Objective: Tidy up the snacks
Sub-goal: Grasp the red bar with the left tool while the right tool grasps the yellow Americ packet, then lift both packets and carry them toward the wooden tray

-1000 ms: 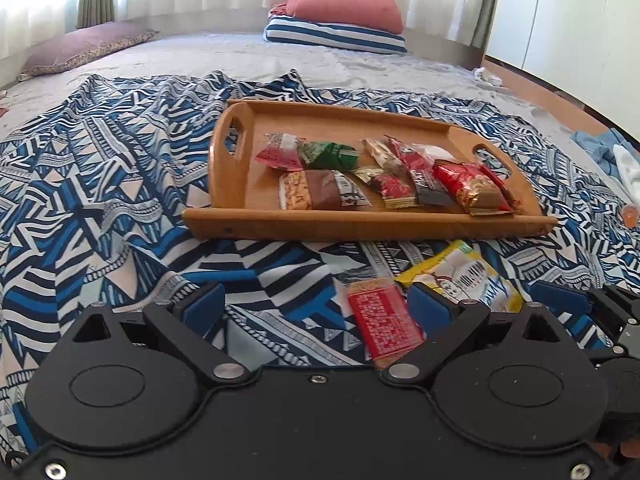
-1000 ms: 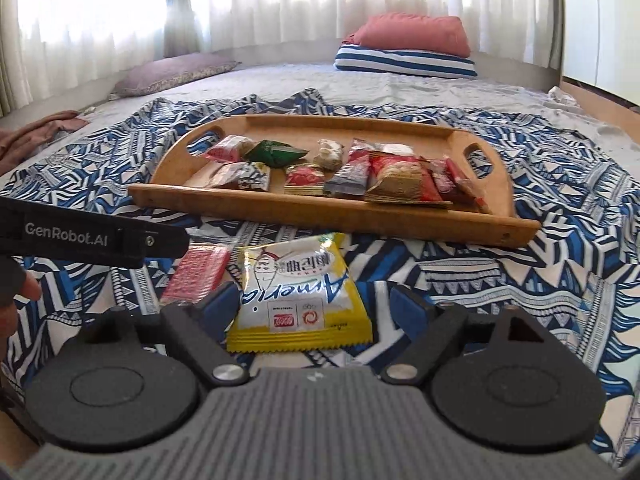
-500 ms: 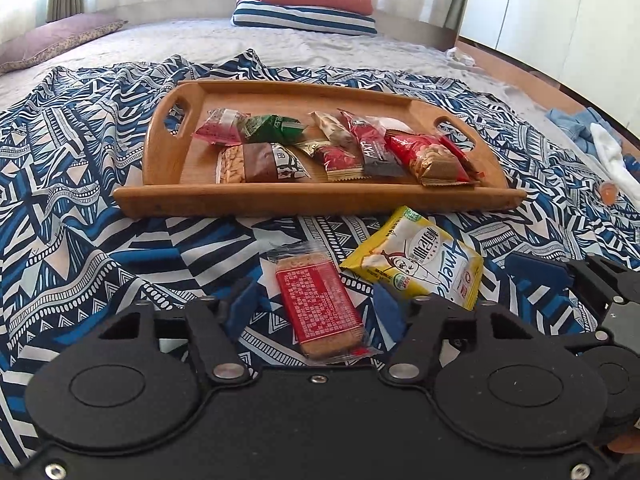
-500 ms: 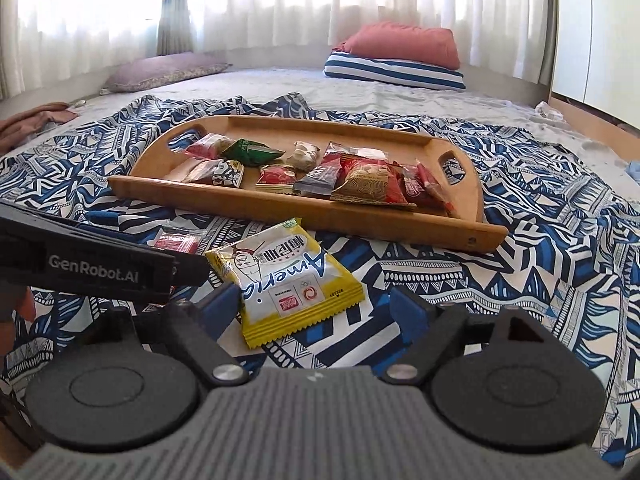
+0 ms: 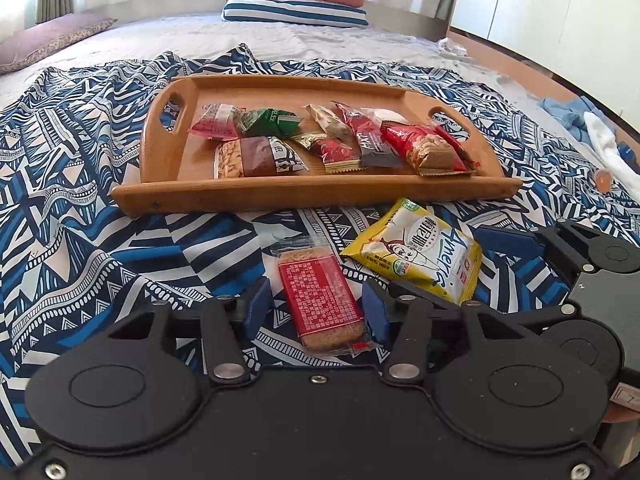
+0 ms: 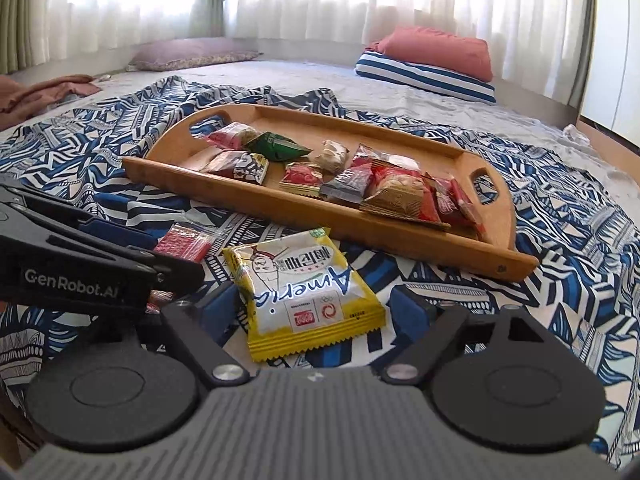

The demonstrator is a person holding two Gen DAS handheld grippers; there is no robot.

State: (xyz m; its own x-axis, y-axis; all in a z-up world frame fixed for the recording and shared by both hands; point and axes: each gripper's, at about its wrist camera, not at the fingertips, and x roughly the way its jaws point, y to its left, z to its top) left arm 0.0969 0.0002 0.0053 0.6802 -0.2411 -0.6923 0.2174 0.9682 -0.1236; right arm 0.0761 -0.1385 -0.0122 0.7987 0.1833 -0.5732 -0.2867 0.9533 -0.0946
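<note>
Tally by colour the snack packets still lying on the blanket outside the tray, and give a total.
red packet: 1
yellow packet: 1
Total: 2, both on the blanket in front of the wooden tray.

The flat yellow snack packet (image 6: 304, 292) lying on the patterned bedspread carries large blue-and-white lettering that reads "Americ" (the word runs on toward the packet's edge, upside down in the right wrist view), with a row of large dark East Asian characters above it. The black body of the left gripper (image 6: 76, 276), seen from the side, bears the white brand "GenRobot.AI". The red-labelled biscuit bar in clear wrap (image 5: 320, 300) has dense print, too small to read.
</note>
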